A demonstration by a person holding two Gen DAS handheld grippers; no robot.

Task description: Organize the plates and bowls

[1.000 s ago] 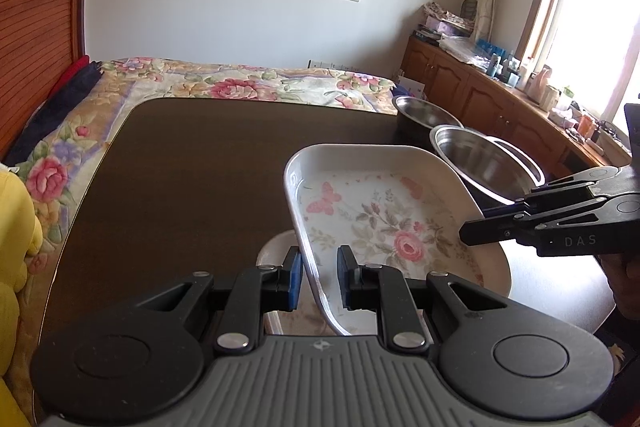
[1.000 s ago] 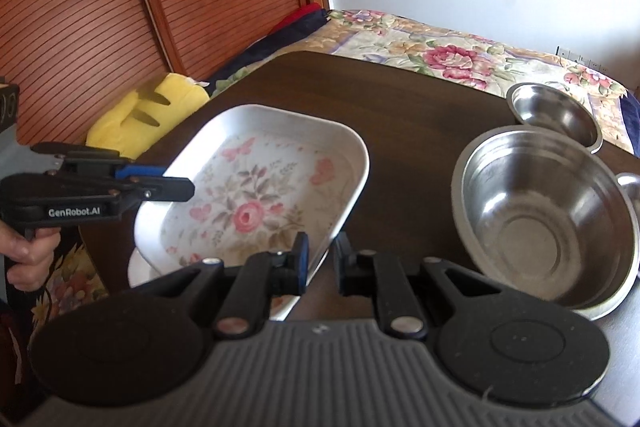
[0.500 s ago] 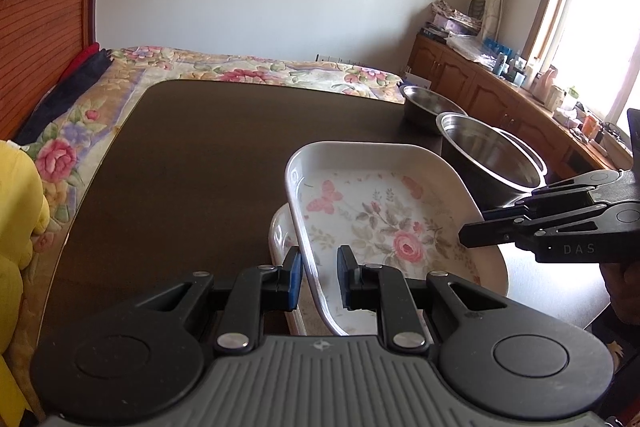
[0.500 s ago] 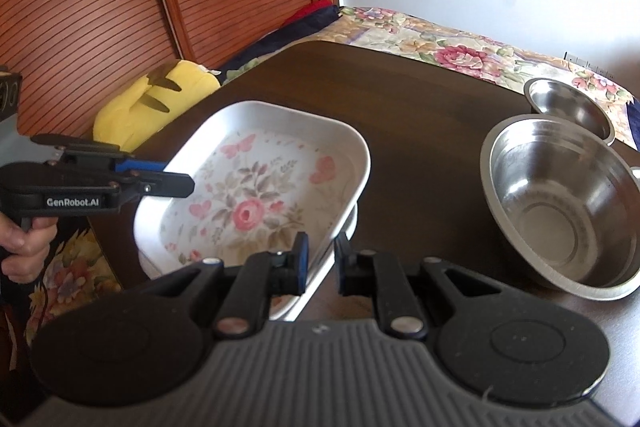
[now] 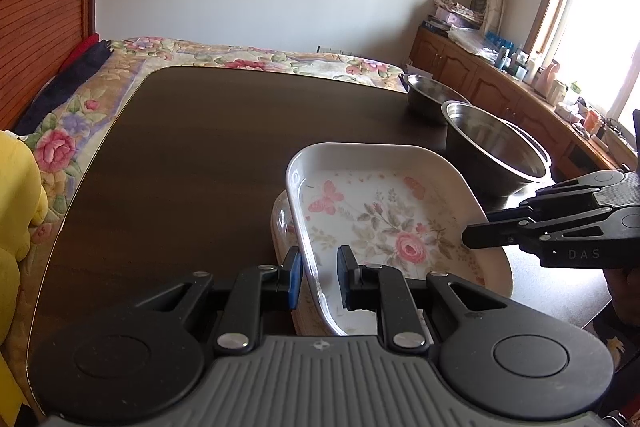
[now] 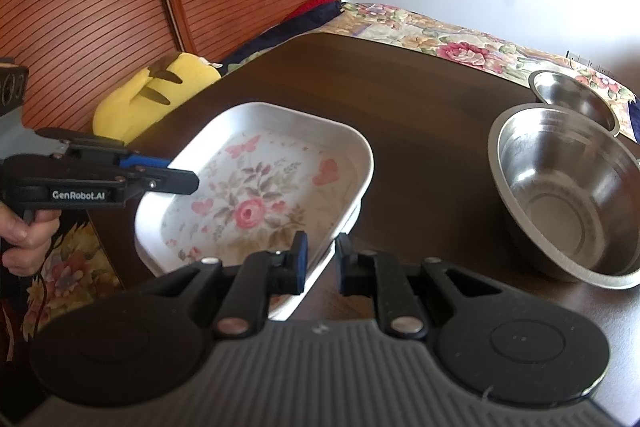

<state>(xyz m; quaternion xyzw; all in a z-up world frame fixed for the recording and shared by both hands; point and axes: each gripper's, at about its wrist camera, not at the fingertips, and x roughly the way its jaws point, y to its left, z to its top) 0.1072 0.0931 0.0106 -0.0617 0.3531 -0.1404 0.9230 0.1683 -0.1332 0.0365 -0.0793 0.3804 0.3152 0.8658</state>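
Note:
A white rectangular plate with a flower print [image 5: 384, 223] [image 6: 264, 195] hangs low over the near part of the dark table [image 5: 200, 167]. My left gripper [image 5: 319, 279] is shut on its near rim. My right gripper [image 6: 322, 263] is shut on the opposite rim, and also shows at the right of the left wrist view [image 5: 472, 239]. A second white plate [image 5: 280, 223] lies right under the first, with only its edge showing; I cannot tell whether they touch. A large steel bowl [image 6: 568, 187] and a small steel bowl [image 6: 572, 99] stand to the right on the table.
A yellow plush toy [image 6: 156, 95] lies off the table's left edge, next to a slatted wooden wall. A bed with a floral cover [image 5: 248, 57] borders the table's far side. A person's hand [image 6: 24, 239] holds the left gripper.
Both grippers have carried the flowered plate down and over the lower plate, so less of the lower plate shows. The bowls have stayed in place.

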